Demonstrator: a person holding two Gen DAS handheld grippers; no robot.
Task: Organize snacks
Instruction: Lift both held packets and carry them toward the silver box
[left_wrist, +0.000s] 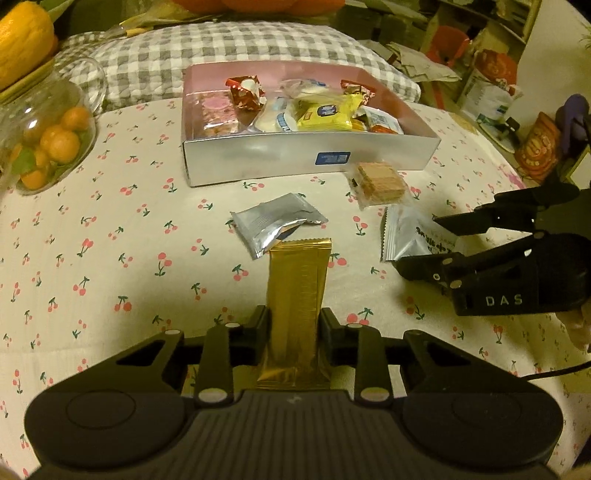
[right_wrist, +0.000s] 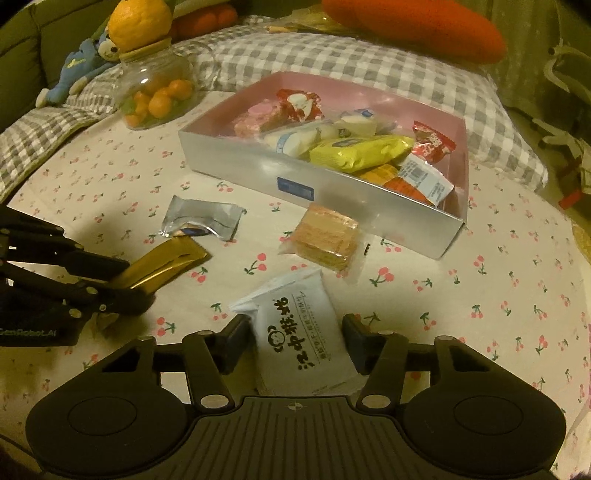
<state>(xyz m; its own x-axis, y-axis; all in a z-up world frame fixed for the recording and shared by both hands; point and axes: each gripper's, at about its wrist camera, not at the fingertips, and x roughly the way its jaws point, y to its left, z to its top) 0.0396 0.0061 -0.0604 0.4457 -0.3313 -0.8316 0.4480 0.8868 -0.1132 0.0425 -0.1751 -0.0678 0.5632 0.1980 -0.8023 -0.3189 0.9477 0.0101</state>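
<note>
Pinching gold bar (left_wrist: 297, 295), left hand-held gripper (left_wrist: 293, 328); right (right_wrist: 299, 332) seemingly loose around white packet (right_wrist: 303, 339).

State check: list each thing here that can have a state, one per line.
Left gripper: shut on gold bar.
Right gripper: jaws around white packet, not pressing.
Box: open, holding snacks.
Silver packet: loose on cloth.
Wafer pack: loose, beside box.
Jar: lidded.

Gold bar (left_wrist: 297, 295), white packet (right_wrist: 303, 332), silver packet (left_wrist: 273, 225), wafer (left_wrist: 378, 182) outside filled box (left_wrist: 295, 158).
</note>
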